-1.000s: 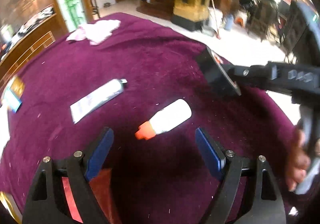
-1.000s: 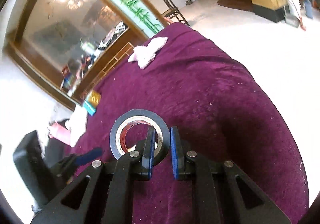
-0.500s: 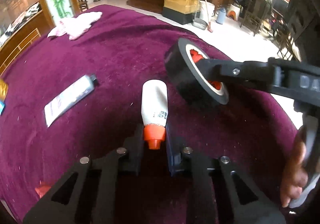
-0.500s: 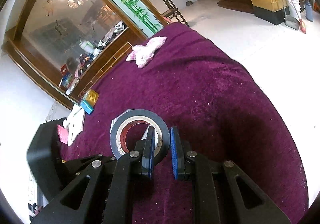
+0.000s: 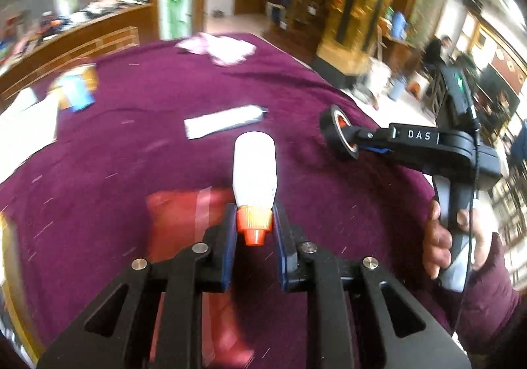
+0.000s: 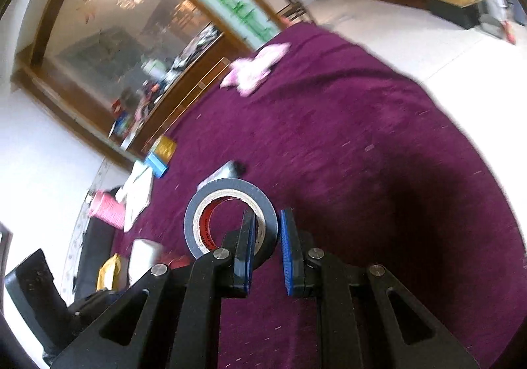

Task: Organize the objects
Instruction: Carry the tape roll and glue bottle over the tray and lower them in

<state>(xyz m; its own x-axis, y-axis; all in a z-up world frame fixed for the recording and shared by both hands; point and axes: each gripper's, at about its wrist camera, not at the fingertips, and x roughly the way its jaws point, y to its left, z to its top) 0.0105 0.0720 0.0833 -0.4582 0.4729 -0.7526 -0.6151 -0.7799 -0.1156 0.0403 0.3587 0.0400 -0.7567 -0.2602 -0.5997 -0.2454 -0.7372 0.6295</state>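
Note:
My left gripper point(image 5: 253, 230) is shut on the orange cap of a white bottle point(image 5: 254, 168) and holds it up above the purple tablecloth point(image 5: 131, 171). My right gripper point(image 6: 266, 244) is shut on the rim of a black tape roll point(image 6: 227, 194) with a red core, one finger through its hole. In the left wrist view the tape roll point(image 5: 336, 132) and the right gripper point(image 5: 354, 142) hang to the right of the bottle. A white tube point(image 5: 224, 122) lies on the cloth beyond the bottle.
A red flat packet point(image 5: 187, 207) lies under the left gripper. A pink-white cloth point(image 5: 220, 48) lies at the far side. A blue and gold box point(image 5: 77, 89) and white papers point(image 5: 26, 122) sit at the left. The table's edge point(image 5: 378, 118) drops to the floor at right.
My left gripper closed on the bottle's cap and lifted it off the cloth. The view has swung left. The right gripper still holds the tape roll and now sits farther away to the right.

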